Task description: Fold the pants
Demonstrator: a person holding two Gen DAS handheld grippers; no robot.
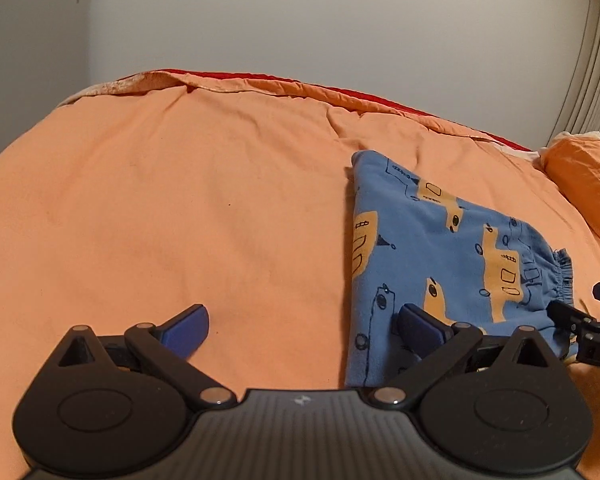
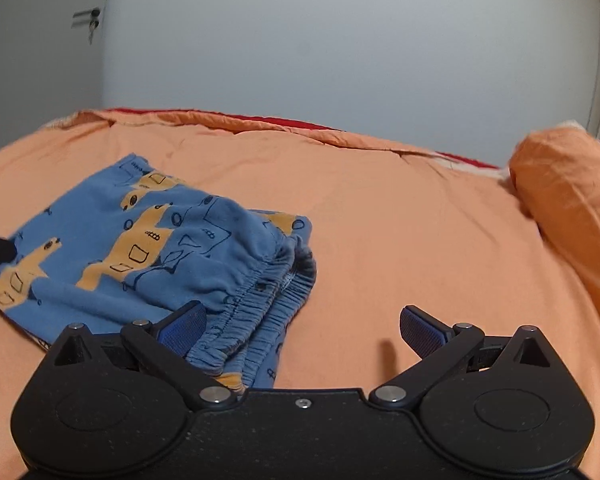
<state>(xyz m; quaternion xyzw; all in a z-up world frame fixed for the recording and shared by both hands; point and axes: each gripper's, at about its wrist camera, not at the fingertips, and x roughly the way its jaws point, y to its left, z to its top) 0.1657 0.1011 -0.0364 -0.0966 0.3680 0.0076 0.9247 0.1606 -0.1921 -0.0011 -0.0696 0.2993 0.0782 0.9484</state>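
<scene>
pants (image 2: 152, 248) blue with tan print, folded into a compact stack on the orange bedcover (image 1: 180, 200), elastic waistband (image 2: 260, 300) at the near right end. pillow (image 2: 572, 200) far right. left gripper (image 1: 302, 330) jaws spread, empty. right gripper (image 2: 302, 330) jaws spread, empty, over the waistband edge.

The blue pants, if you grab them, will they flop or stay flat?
The blue pants would probably flop and unfold, since the cloth looks soft and bunches at the waistband. They seem light, and unlikely to slide far on the wrinkly orange sheet.
</scene>
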